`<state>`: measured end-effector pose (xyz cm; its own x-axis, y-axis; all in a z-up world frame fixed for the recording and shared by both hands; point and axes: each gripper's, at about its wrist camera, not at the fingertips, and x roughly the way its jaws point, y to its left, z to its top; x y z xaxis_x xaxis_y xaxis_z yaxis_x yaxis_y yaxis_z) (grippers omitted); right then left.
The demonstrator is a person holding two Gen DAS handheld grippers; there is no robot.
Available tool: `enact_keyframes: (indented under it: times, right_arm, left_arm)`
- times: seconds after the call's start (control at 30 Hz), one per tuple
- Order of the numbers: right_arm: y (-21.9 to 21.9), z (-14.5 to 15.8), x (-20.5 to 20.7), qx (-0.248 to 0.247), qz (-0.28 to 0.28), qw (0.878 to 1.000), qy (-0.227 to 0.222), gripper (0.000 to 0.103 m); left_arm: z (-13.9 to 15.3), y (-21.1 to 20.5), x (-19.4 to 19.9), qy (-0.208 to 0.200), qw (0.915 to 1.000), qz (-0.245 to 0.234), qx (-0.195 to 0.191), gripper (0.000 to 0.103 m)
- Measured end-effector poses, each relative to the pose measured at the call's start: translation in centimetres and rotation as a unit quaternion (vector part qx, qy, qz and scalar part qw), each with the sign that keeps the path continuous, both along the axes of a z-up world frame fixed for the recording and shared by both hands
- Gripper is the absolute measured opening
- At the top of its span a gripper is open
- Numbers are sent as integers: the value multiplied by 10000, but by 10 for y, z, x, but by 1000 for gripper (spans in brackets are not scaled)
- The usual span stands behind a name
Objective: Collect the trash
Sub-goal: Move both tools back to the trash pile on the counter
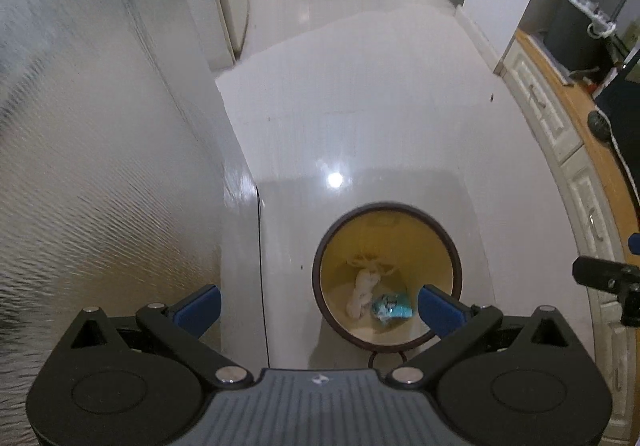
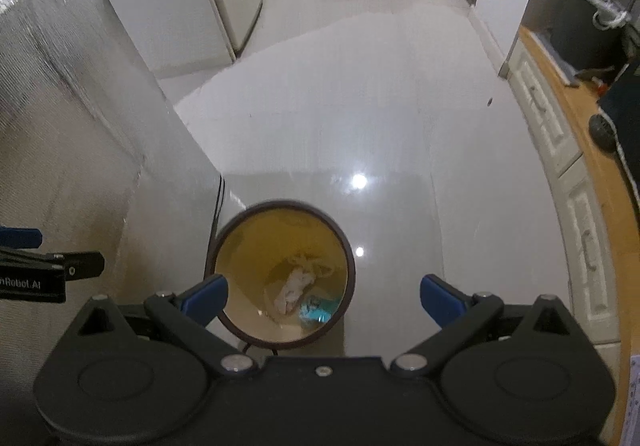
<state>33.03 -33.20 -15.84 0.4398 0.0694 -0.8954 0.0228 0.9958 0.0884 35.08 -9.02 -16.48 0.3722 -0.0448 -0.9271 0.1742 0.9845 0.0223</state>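
Observation:
A round bin [image 1: 324, 242] with a dark rim and yellow inside stands on the glossy floor. It holds a crumpled white tissue [image 1: 362, 292] and a blue wrapper [image 1: 391, 309]. My left gripper [image 1: 320, 309] is open and empty, high above the bin, which sits by its right finger. In the right wrist view the same bin [image 2: 350, 246] lies below, near the left finger, with the tissue [image 2: 294, 290] and wrapper [image 2: 318, 312] inside. My right gripper [image 2: 324, 300] is open and empty.
A tall textured panel [image 1: 100, 146] rises on the left, close to the bin. White drawers under a wooden counter [image 1: 576, 118] with dark items run along the right. The pale floor [image 1: 360, 106] stretches ahead into a corridor between white cabinets.

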Motion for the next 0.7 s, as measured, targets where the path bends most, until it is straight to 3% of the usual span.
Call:
enact_keyframes:
  times: [0.33, 0.7]
  right_arm:
    - [-3, 67, -21, -51, -144, 9935, -1132, 103]
    - [7, 128, -41, -34, -99, 9734, -2290, 103]
  left_arm:
    - [68, 4, -20, -1054, 9943, 95, -125, 103]
    - [145, 3, -52, -2301, 9727, 70, -288, 103]
